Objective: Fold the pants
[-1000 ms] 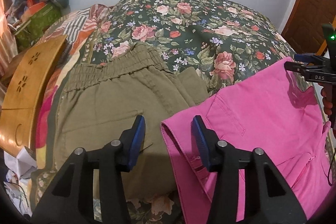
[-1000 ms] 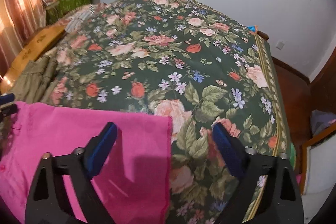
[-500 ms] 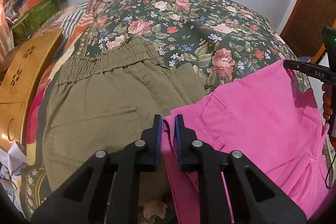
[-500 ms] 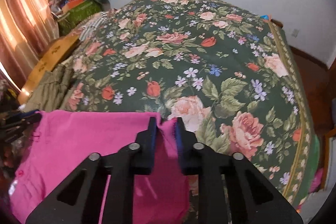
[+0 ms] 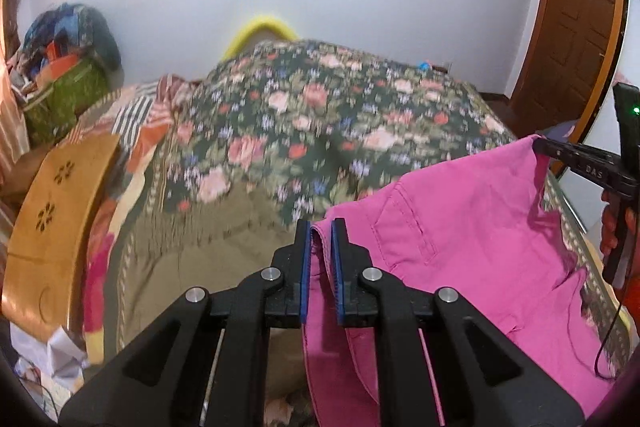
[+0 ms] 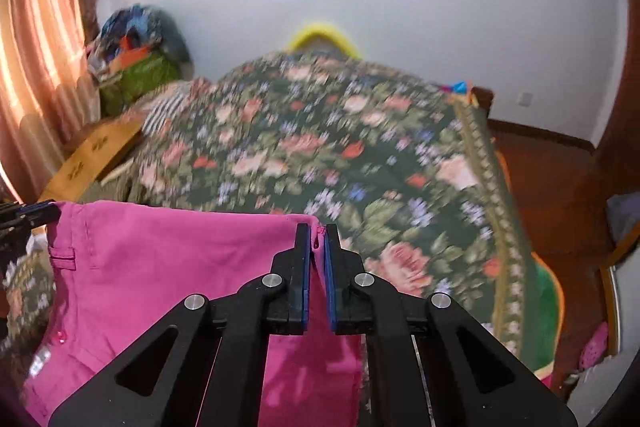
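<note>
The pink pants hang stretched between my two grippers above the floral bedspread. My left gripper is shut on the left corner of the waistband. My right gripper is shut on the other corner of the pink pants; it also shows at the right edge of the left wrist view. The lower part of the pants hangs down out of sight.
Olive green pants lie flat on the bed at the left. A wooden headboard piece stands left of the bed. A pile of bags sits at the back left. A wooden door is at the right.
Both grippers closed on the pink waistband corners and lifted it up off the bed. The views have tilted up and now show the wall.
</note>
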Demonstrator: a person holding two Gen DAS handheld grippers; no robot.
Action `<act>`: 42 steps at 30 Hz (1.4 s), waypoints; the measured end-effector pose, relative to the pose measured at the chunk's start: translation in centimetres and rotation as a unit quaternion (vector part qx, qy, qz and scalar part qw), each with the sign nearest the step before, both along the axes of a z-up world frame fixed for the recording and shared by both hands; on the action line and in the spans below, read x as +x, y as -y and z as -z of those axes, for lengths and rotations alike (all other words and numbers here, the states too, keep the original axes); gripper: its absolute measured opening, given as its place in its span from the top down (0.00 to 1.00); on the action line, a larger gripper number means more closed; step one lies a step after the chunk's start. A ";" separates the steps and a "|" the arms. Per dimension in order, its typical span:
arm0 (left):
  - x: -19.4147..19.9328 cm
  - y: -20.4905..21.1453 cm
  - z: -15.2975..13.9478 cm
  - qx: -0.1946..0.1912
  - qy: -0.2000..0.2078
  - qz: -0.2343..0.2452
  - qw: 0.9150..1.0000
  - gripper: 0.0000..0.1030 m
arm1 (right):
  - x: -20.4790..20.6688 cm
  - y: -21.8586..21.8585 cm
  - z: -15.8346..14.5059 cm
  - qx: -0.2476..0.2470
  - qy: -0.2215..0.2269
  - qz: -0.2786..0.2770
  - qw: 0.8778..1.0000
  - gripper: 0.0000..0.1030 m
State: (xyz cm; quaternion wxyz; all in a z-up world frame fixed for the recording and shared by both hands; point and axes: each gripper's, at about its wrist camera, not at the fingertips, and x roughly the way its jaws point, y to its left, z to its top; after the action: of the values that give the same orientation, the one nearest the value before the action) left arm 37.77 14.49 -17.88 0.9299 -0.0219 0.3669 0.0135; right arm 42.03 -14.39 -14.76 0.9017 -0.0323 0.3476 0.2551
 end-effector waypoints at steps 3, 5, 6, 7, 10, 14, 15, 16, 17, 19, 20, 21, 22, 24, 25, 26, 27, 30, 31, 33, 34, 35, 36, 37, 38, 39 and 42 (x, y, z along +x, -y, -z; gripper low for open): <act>1.3 0.3 0.1 0.013 0.002 0.000 1.000 0.90 | 0.7 0.8 -0.7 0.009 0.010 0.016 1.000 0.95; 2.1 0.5 0.8 0.025 -0.004 -0.003 1.000 0.90 | 1.2 1.0 -0.5 0.009 0.008 0.023 1.000 0.95; 2.5 0.3 1.4 0.027 -0.010 -0.006 1.000 0.90 | 1.5 1.0 -0.1 0.009 0.004 0.024 1.000 0.95; 2.9 0.2 2.0 0.027 -0.020 -0.010 0.999 0.90 | 1.6 0.9 0.3 0.006 0.000 0.026 1.000 0.95; 4.0 -0.3 4.3 0.038 -0.061 -0.025 0.997 0.87 | 1.8 0.2 1.9 -0.019 -0.011 0.030 0.999 0.93; 3.6 -1.5 5.7 0.033 -0.089 -0.047 0.994 0.80 | 1.7 0.9 2.6 -0.020 -0.028 0.032 0.999 0.79; 3.1 -1.8 5.6 0.022 -0.090 -0.047 0.995 0.80 | 1.6 1.4 2.5 -0.014 -0.032 0.030 0.999 0.77; 2.4 -1.8 5.4 0.015 -0.089 -0.043 0.995 0.80 | 1.4 1.9 2.2 -0.008 -0.036 0.028 0.999 0.77; 1.9 -1.6 5.1 0.015 -0.088 -0.040 0.995 0.80 | 1.1 2.5 1.9 -0.003 -0.042 0.026 0.999 0.76; 0.7 -1.1 4.6 0.017 -0.084 -0.033 0.996 0.78 | 0.3 3.5 1.4 0.003 -0.048 0.025 0.999 0.75; 0.1 -0.8 4.3 0.016 -0.084 -0.029 0.996 0.75 | -0.3 4.1 1.1 0.001 -0.049 0.027 0.998 0.74; -0.5 -0.4 4.0 0.013 -0.083 -0.025 0.996 0.71 | -0.9 4.5 0.9 -0.001 -0.050 0.028 0.998 0.73; -1.1 0.0 3.7 0.009 -0.081 -0.020 0.996 0.70 | -1.5 5.0 0.7 -0.003 -0.051 0.029 0.998 0.71; -2.2 0.8 3.2 0.004 -0.080 -0.012 0.997 0.62 | -3.0 5.8 0.6 0.001 -0.061 0.028 0.998 0.65; -3.1 1.3 3.0 0.001 -0.078 -0.006 0.997 0.61 | -4.1 6.3 0.7 0.005 -0.069 0.025 0.997 0.62; -4.0 1.8 2.8 -0.002 -0.078 -0.001 0.997 0.56 | -4.9 6.5 0.8 0.010 -0.075 0.021 0.997 0.61; -4.8 2.2 2.7 -0.004 -0.079 0.001 0.997 0.52 | -5.9 6.7 1.0 0.012 -0.079 0.017 0.997 0.61; -6.9 3.3 3.0 -0.014 -0.092 0.011 0.996 0.49 | -8.6 6.7 1.7 0.003 -0.089 0.005 0.996 0.60; -7.6 3.5 3.1 -0.020 -0.097 0.013 0.995 0.49 | -9.4 6.6 1.9 0.001 -0.093 0.001 0.996 0.60; -8.9 4.0 3.6 -0.037 -0.109 0.018 0.993 0.48 | -11.3 6.3 2.4 0.001 -0.100 -0.009 0.995 0.60; -9.3 4.2 3.9 -0.043 -0.115 0.020 0.992 0.48 | -12.0 6.2 2.6 0.002 -0.105 -0.015 0.994 0.60; -9.9 4.5 4.3 -0.049 -0.121 0.024 0.991 0.48 | -12.8 6.0 2.8 0.004 -0.110 -0.021 0.994 0.60; -10.3 4.7 4.7 -0.053 -0.127 0.026 0.990 0.48 | -13.5 5.9 3.0 0.007 -0.115 -0.026 0.993 0.60; -10.6 4.8 5.0 -0.058 -0.132 0.028 0.989 0.48 | -14.0 5.7 3.2 0.011 -0.120 -0.030 0.992 0.60; -10.9 5.0 5.4 -0.065 -0.137 0.032 0.988 0.48 | -14.7 5.7 3.5 0.014 -0.126 -0.033 0.991 0.59; -11.2 5.2 5.8 -0.074 -0.144 0.035 0.986 0.48 | -15.2 5.7 3.8 0.015 -0.130 -0.033 0.991 0.55; -12.1 5.4 7.0 -0.103 -0.163 0.039 0.980 0.48 | -16.4 6.1 4.8 0.020 -0.144 -0.025 0.989 0.46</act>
State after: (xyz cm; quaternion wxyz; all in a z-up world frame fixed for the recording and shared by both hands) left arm 25.65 9.12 -24.86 0.8501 -0.1004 0.5138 -0.0576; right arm 25.66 -20.47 -19.52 0.8360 0.0145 0.4679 0.2864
